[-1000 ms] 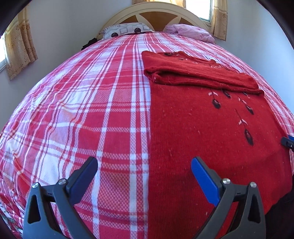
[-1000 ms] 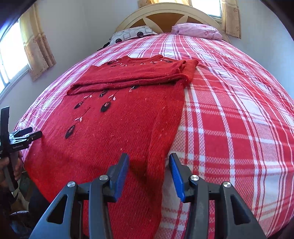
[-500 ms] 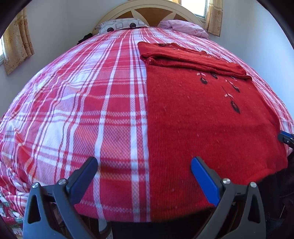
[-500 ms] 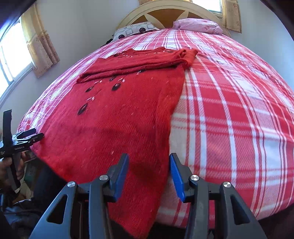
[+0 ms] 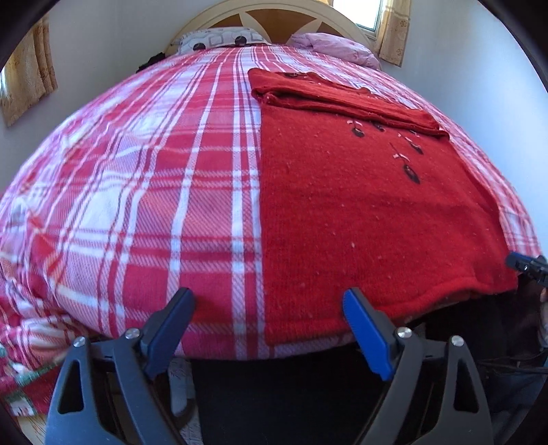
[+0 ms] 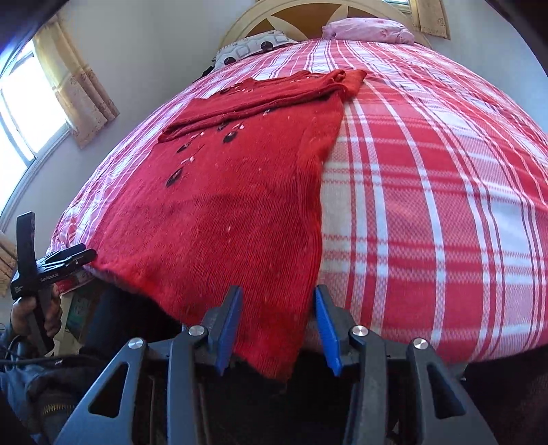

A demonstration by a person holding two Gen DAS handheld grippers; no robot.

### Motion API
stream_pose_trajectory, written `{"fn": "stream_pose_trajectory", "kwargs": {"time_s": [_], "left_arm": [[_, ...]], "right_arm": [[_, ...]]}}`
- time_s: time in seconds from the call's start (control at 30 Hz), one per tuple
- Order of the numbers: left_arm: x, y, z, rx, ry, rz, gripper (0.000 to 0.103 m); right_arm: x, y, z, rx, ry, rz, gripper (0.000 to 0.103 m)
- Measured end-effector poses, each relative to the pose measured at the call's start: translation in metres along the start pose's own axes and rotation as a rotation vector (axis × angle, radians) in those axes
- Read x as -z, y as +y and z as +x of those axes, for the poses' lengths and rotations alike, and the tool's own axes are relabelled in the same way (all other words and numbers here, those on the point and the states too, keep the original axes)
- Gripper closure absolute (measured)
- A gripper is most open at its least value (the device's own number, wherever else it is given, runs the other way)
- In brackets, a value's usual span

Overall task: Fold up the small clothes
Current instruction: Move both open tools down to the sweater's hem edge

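A red knit sweater [image 5: 359, 212] lies flat on the bed, its sleeves folded across.

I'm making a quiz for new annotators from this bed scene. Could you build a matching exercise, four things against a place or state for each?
Things:
1. red sweater
2. pink pillow
3. left gripper
4. right gripper

Places or states:
A. by the headboard, at the far end of the bed
B. open wide, its fingertips over the bed's near edge, at the sweater's hem corner
C. flat on the plaid bedspread, sleeves folded across its top
D. open, fingers either side of the hem corner that hangs over the bed's near edge

Pairs: 1-C, 2-A, 3-B, 4-D
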State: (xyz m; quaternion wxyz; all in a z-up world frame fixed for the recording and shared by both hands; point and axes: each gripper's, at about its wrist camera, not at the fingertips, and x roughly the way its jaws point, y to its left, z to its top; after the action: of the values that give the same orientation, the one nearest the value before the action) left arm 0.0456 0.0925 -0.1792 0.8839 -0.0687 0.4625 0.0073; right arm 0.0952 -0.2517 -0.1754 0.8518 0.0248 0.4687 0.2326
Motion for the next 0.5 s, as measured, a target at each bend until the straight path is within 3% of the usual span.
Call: {"fn": "stream_pose_trajectory", "kwargs": {"time_s": [0.5], "left_arm": [[0.008,-0.001,-0.002,0.097,0.048,-0.069,0.043]], "right_arm": [[0.014,-0.004,-0.006,-0.062,0.032,0.031,0.068]]}}
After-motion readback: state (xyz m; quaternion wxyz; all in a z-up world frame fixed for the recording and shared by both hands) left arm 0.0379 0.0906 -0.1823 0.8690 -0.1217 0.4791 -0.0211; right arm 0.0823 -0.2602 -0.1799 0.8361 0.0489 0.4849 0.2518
